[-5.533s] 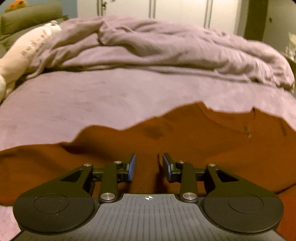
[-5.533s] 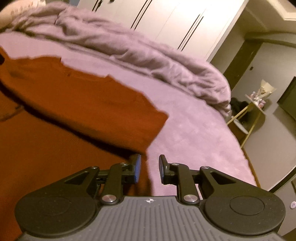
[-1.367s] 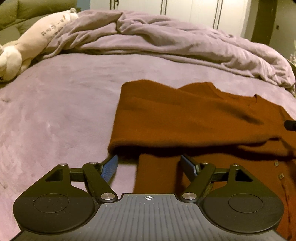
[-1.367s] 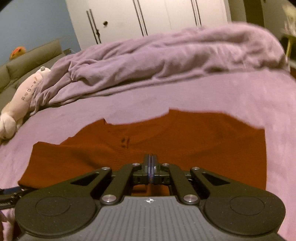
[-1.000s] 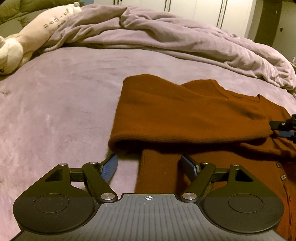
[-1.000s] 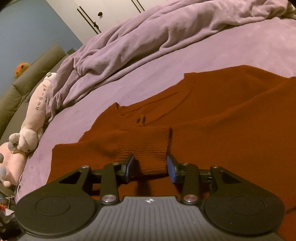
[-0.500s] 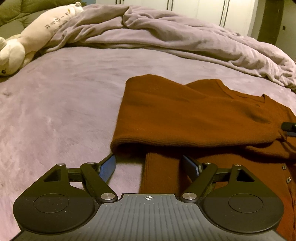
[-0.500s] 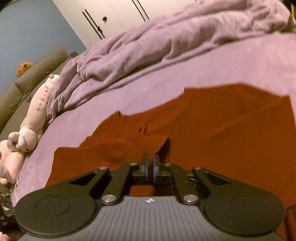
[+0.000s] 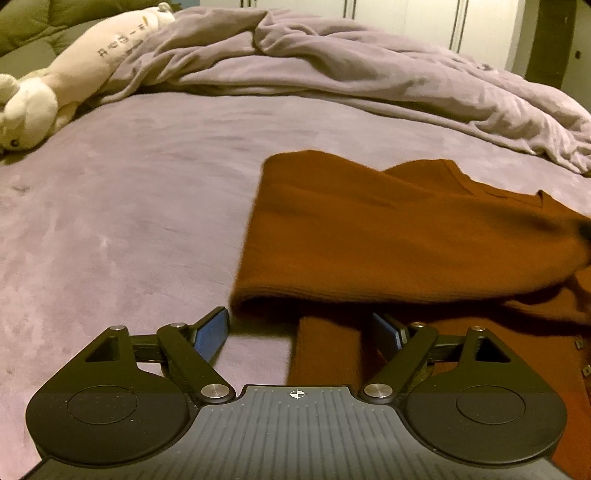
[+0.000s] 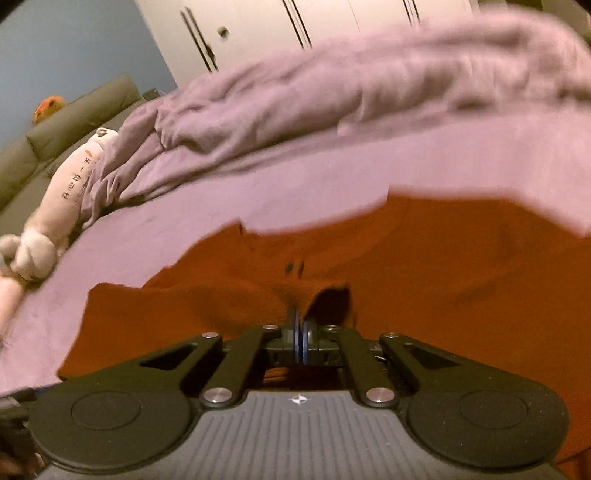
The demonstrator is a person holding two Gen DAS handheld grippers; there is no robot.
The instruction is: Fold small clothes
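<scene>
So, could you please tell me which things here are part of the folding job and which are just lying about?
Part of the job:
- rust-brown sweater, sleeve folded across it
- left tool, open at the sweater's near edge
- right tool, shut on the sweater

Just lying about:
- rumpled lilac duvet
- cream plush toy
- white wardrobe doors

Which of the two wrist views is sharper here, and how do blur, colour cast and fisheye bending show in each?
Left wrist view: mostly sharp, warm dim cast, bed surface bulges from fisheye, slight smear on the sweater edge; left tongs crisp. Right wrist view: motion blur smears the duvet and sweater outline, pinker cast; right tongs stay sharp.
</scene>
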